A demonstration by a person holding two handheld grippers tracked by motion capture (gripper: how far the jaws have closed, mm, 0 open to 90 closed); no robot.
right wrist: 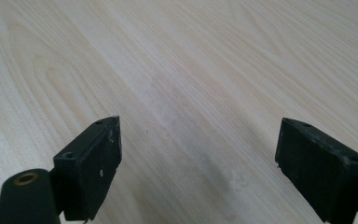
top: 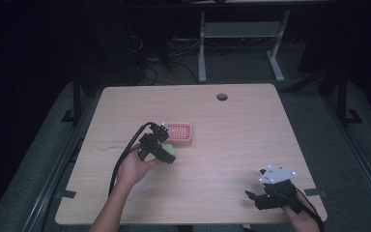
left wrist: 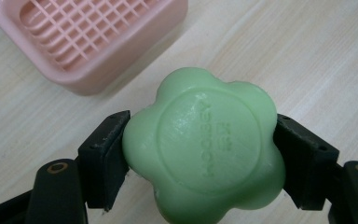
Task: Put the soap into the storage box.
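Soap (top: pixel 169 150) is the story from the high view: a green bar gripped in the left gripper (top: pixel 166 153), held just in front of the pink soap dish (top: pixel 179 134), on the person's side of it. That dish sits on the wooden table (top: pixel 232 145), a little left of its middle, its grid floor bare. The left hand (top: pixel 137 166) wraps the gripper from behind, with the black cable looping back from the dish toward the person. Well away from the dish, down at the table's near right corner, the right gripper (top: pixel 253 197) rests low under its grey three-cornered plate, jaws spread.

Over to the left gripper view, and it's a tight hold: the two black jaws press on opposite sides of the soap (left wrist: pixel 205 149), a flower-shaped green bar with raised lettering on a round face. Their pads (left wrist: pixel 106 154) touch its lobes left and right. The soap dish (left wrist: pixel 81 42) lies just beyond the soap, up and to the left, close but apart from it; the pink grid inside is plain to see. Whether the soap rests on the table (left wrist: pixel 307 60) or hangs just above it, I cannot tell.

Now the right gripper view: jaws stand wide apart, nothing between the pads (right wrist: pixel 100 161) but pale wood grain of the table (right wrist: pixel 205 70).
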